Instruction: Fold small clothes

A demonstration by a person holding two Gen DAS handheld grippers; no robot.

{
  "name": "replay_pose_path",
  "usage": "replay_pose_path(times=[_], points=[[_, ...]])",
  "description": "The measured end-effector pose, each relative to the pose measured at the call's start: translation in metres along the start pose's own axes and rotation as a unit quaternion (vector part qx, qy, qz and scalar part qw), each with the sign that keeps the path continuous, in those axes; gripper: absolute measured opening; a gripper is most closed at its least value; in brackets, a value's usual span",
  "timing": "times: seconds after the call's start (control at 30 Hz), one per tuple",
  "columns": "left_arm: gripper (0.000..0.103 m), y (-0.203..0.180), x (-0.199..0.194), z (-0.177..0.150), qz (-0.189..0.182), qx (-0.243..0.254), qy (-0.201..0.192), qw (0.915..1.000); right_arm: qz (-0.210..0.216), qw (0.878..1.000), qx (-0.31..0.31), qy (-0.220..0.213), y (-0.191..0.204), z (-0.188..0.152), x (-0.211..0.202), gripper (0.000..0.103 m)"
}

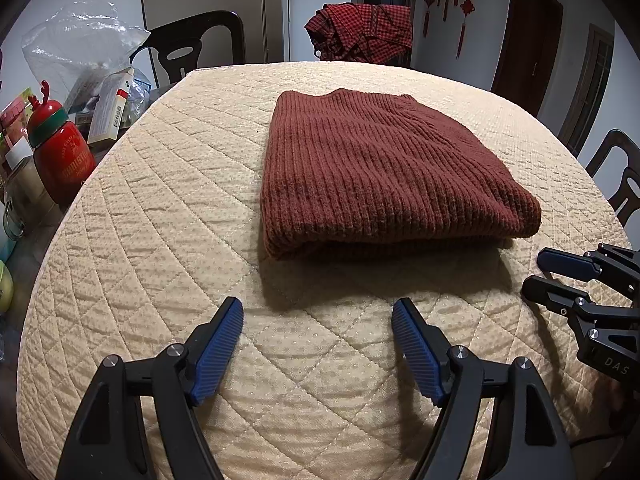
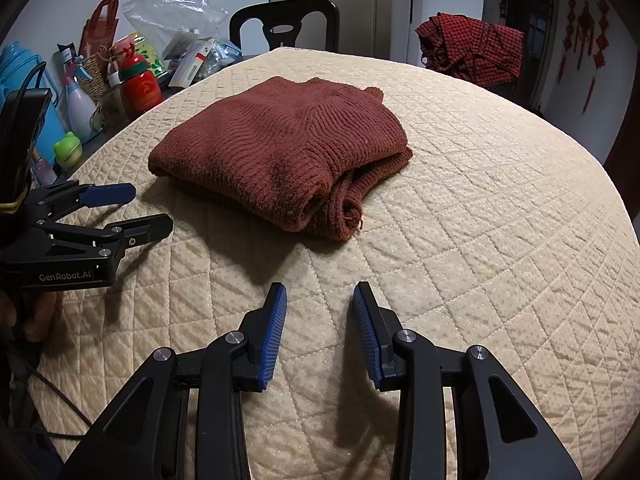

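Two tongs: left gripper (image 1: pixel 318 316) and right gripper (image 2: pixel 320 300), both over the near part of the quilted cover (image 1: pixel 160 208), side by side and apart.
Left tongs: released, jaws wide, only bare quilt between the blue pads (image 1: pixel 218 350).
Right tongs: released too, narrower gap, nothing clasped.
Task's thing: rust-red knit sweater (image 1: pixel 372 168), folded into a thick packet, lying mid-table beyond both tongs, touched by neither.
Sweater edges: near fold rounded and stacked; right end looser, layers rolled with a hem peeking out (image 2: pixel 348 204).
Open room: wide free quilt in front of, right of and behind the sweater.
Left table edge: crowded with a red bottle (image 1: pixel 60 152), boxes, a plastic bag (image 1: pixel 80 44).
Far side: dark chair (image 1: pixel 192 44) and a red checked cloth (image 1: pixel 360 32) draped on another chair.
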State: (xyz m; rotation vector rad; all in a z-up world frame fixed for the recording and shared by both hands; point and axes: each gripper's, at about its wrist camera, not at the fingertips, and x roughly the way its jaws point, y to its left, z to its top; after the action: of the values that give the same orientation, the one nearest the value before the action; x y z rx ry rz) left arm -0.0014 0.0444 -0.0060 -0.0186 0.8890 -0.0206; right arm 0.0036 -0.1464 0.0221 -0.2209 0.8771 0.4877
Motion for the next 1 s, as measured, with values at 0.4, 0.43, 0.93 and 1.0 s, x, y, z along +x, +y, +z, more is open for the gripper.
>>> replay_pose_path(times=[0.4,0.43,0.93,1.0], points=[[0.081,-0.0002,0.0009,0.0001,0.001,0.001,0.001,1.0000,0.001,1.000,0.000,0.000,0.0001,0.0000,-0.0001,0.037],[0.081,-0.0003,0.0010,0.0000,0.002,0.000,0.001,1.0000,0.003,1.000,0.000,0.000,0.0010,0.0005,0.0000,0.039],[0.084,0.0028,0.0019,0.0005,0.003,-0.001,0.003,1.0000,0.002,1.000,-0.011,0.002,0.0068,0.0015,0.0010,0.044],[0.084,0.0028,0.0019,0.0005,0.003,-0.001,0.003,1.0000,0.002,1.000,-0.011,0.002,0.0066,0.0014,0.0010,0.044]])
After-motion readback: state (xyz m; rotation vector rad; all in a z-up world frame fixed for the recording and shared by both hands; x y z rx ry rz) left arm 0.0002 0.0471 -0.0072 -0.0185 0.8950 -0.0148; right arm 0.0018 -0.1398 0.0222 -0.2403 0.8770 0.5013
